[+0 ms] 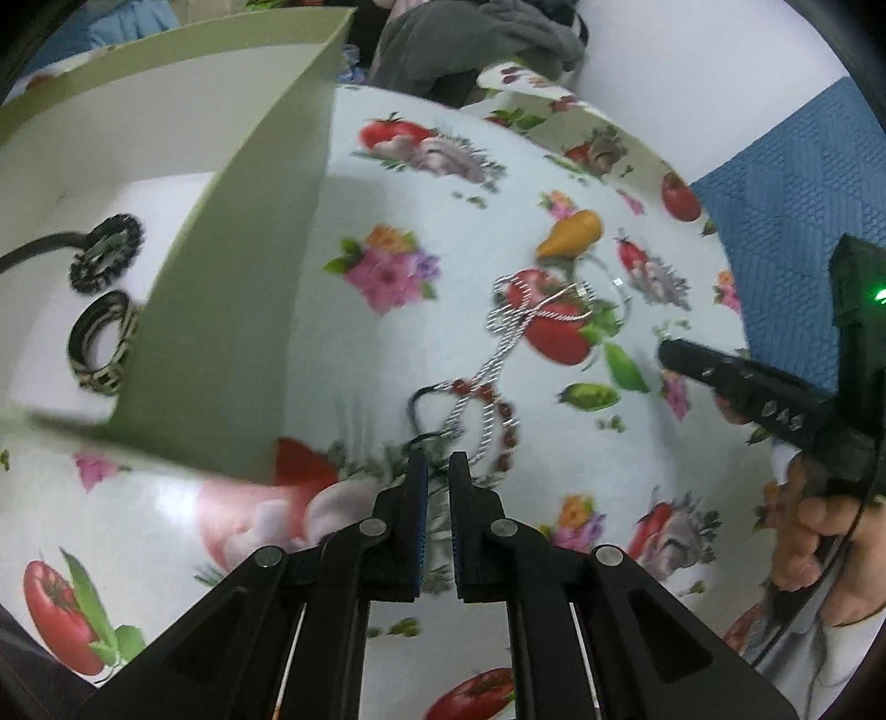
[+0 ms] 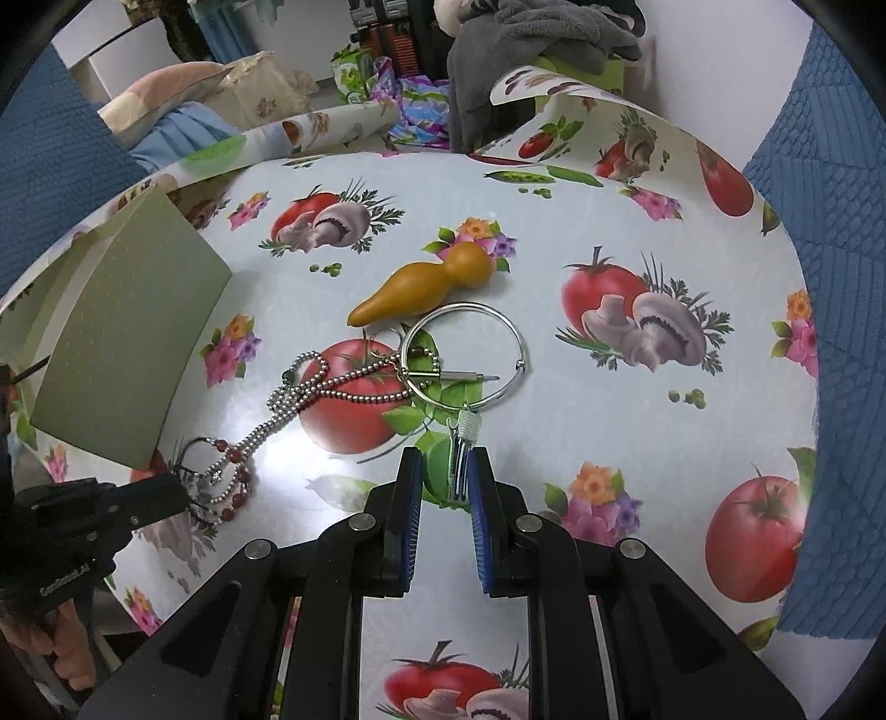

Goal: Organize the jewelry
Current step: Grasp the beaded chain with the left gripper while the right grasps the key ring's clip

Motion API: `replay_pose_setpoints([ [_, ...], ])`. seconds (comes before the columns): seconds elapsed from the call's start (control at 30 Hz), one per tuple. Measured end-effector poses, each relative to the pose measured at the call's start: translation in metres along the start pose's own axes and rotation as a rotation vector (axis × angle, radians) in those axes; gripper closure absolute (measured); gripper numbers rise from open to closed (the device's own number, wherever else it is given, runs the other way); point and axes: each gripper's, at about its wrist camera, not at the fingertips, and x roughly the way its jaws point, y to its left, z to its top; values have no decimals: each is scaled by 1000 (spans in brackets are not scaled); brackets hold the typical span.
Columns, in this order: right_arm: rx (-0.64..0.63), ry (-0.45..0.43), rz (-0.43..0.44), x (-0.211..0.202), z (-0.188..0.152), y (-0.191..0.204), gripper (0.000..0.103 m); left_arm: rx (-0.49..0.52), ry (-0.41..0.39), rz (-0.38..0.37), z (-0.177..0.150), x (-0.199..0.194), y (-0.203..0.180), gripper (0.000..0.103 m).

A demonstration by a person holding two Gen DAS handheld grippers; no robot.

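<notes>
A green box [image 1: 221,310] stands at the left, holding two dark bracelets [image 1: 102,343] on its white floor; it also shows in the right wrist view [image 2: 127,343]. On the tablecloth lie a red bead bracelet with a dark cord [image 1: 487,410], a silver bead chain [image 2: 326,382], a silver bangle [image 2: 470,354] with small metal tools [image 2: 462,448], and an orange gourd [image 2: 432,282]. My left gripper [image 1: 436,462] is nearly shut, its tips at the dark cord; a grip cannot be confirmed. My right gripper [image 2: 444,459] is open, with the small tools between its fingertips.
The table carries a fruit-and-flower oilcloth [image 2: 637,443]. Grey clothing [image 2: 526,44] and cushions lie beyond the far edge. Blue quilted fabric [image 2: 830,194] lies at the right. The right gripper also shows in the left wrist view [image 1: 720,371].
</notes>
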Motion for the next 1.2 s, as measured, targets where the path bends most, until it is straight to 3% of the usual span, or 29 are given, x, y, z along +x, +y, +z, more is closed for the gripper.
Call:
replay_pose_setpoints([
  [0.2,1,0,1,0,0,-1,89,8,-18,31,-5,1,3,96],
  [0.23,0,0,1,0,0,-1,89,20,-28,41,-6,0,1,93],
  [0.3,0,1,2,1,0,-1,89,40,-48,61,-7,-3,-3,68],
  [0.43,-5,4,4,2,0,0,89,29,-77,71,-5,-4,-2,66],
  [0.63,-5,4,9,3,1,0,89,49,-109,59,0,-1,-8,70],
  [0.8,-6,11,6,5,1,0,89,57,-80,66,2,14,-12,95],
  [0.9,-8,16,5,7,1,1,89,89,-95,93,1,16,-17,100],
  [1.2,24,-18,-1,-5,6,0,89,113,-139,13,15,-18,-38,102],
])
